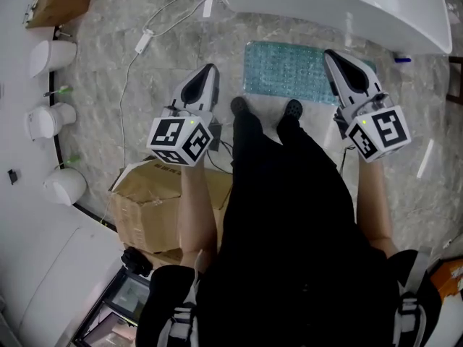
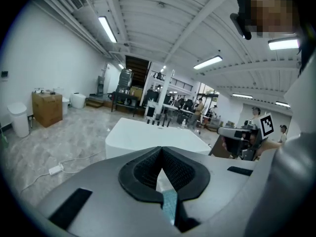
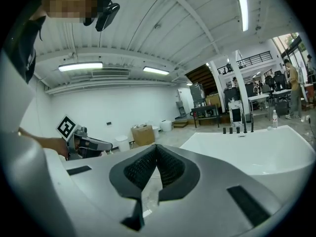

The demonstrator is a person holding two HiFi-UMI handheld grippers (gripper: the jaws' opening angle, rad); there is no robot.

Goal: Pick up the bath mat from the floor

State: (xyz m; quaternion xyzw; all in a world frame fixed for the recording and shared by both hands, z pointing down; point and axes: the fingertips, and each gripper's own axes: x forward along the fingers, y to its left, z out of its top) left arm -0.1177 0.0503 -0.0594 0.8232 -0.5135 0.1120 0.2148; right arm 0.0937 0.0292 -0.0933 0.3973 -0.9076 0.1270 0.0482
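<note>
The teal bath mat [image 1: 289, 71] lies flat on the marble floor in front of the white bathtub [image 1: 347, 6]. The person's shoes [image 1: 239, 107] stand at its near edge. My left gripper [image 1: 210, 69] hovers above the floor left of the mat, shut and holding nothing. My right gripper [image 1: 331, 55] hangs over the mat's right end, also shut and holding nothing. In the left gripper view the jaws [image 2: 160, 149] meet at the tip, and a strip of the teal mat [image 2: 169, 206] shows below them. The right gripper view has its jaws [image 3: 156, 146] closed together, with the bathtub [image 3: 256, 152] beyond.
A cardboard box [image 1: 159, 201] sits at the person's left side. A white cable with a plug block [image 1: 143, 42] runs across the floor left of the mat. White bins [image 1: 51, 56] line the left wall. A small blue thing [image 1: 402, 59] lies by the tub's right end.
</note>
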